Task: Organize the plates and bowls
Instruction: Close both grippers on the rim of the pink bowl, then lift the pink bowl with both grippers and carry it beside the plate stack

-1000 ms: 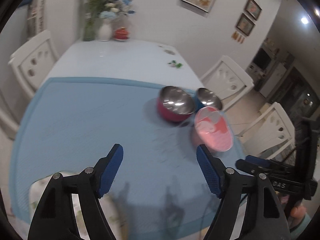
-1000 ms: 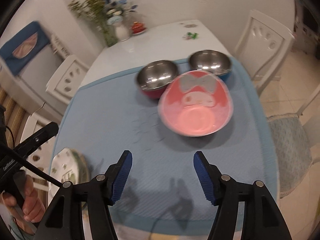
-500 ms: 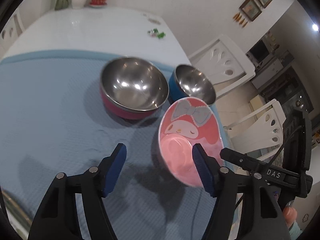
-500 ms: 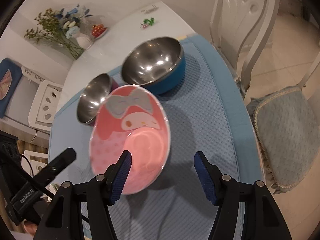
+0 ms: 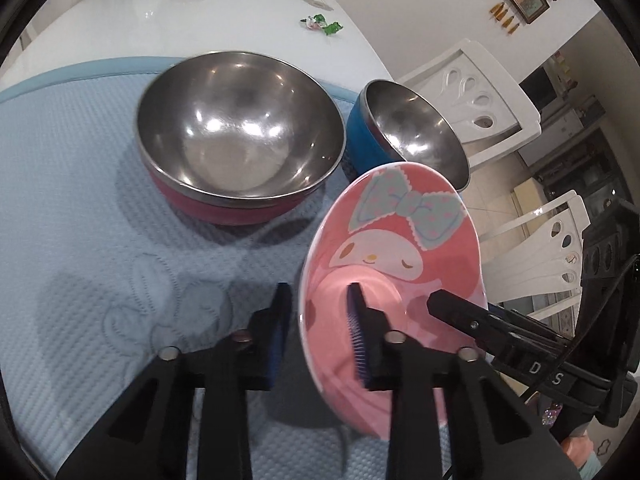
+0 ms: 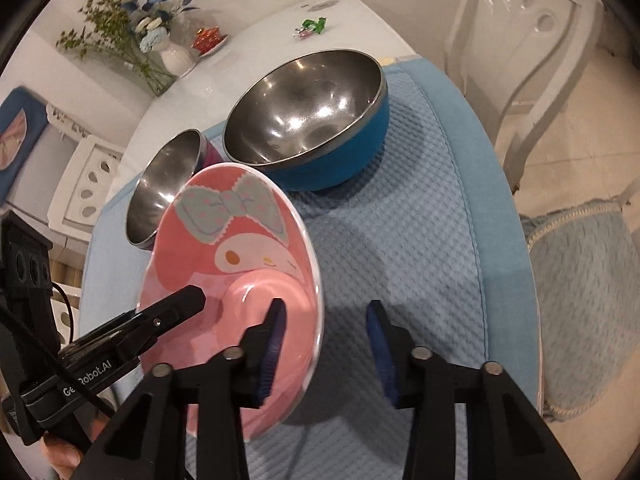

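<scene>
A pink cartoon plate [image 5: 400, 248] lies on the blue mat, also in the right wrist view [image 6: 236, 256]. My left gripper [image 5: 318, 322] straddles its left rim, jaws partly closed, one finger under and one over it; I cannot tell whether the pads touch it. My right gripper [image 6: 326, 344] straddles its right rim, jaws open. Behind the plate stand a steel bowl with a red outside [image 5: 240, 136], which also shows in the right wrist view [image 6: 164, 188], and a steel bowl with a blue outside [image 5: 404, 128], also in the right wrist view [image 6: 312, 116].
The blue mat [image 5: 80, 264] covers the near half of a white table [image 5: 180, 12]. A vase of flowers [image 6: 160, 44] and a small red dish [image 6: 208, 38] stand at the far end. White chairs [image 5: 480, 96] stand around the table.
Both grippers have moved forward to the pink plate and now straddle its opposite rims. The left jaws have narrowed a lot, the right jaws somewhat.
</scene>
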`<state>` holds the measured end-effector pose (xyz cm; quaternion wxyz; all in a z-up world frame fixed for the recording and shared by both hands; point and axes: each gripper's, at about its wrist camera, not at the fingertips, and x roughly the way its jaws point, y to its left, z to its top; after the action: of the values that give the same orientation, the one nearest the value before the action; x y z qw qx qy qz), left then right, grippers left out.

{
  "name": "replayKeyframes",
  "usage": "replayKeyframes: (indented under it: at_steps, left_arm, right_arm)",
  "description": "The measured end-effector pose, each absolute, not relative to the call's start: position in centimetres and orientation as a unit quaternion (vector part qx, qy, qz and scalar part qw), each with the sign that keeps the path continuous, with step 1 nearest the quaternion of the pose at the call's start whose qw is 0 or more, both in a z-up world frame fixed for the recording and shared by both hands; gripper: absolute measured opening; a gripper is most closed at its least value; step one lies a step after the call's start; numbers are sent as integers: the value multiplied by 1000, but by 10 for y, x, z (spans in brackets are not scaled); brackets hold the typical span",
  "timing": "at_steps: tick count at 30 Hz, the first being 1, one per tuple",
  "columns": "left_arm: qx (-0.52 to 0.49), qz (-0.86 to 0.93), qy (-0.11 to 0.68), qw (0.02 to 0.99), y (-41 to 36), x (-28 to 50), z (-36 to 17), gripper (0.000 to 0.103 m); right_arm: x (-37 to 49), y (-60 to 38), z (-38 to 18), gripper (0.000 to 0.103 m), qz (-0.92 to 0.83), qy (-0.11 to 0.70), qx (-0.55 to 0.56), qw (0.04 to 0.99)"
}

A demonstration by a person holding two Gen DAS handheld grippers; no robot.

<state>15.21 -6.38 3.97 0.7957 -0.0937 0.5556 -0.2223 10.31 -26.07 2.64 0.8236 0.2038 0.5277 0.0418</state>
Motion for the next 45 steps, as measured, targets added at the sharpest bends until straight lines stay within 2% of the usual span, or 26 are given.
replayKeyframes:
  at_steps: [5,18,30,37,45]
  left_arm:
    - [-84,-216,552,801,-68,151,37,13]
    - [-80,-214,519,824,-48,120,72,13]
    - [-90,-214,456,859,0,48,134,13]
    - [-103,-192,459,861,22,9,133,13]
    - [-115,-174,487,848,37,-15,106,13]
  right_arm:
    - [105,-252,22,15,63,529,182,826]
    - [68,-218,59,15,75,502,112,854]
    - [2,-179,121,17,115,458,116,874]
    - [-27,-156,118,17,139,471,112,864]
    - [-39,-140,91,17,150,507,101,843]
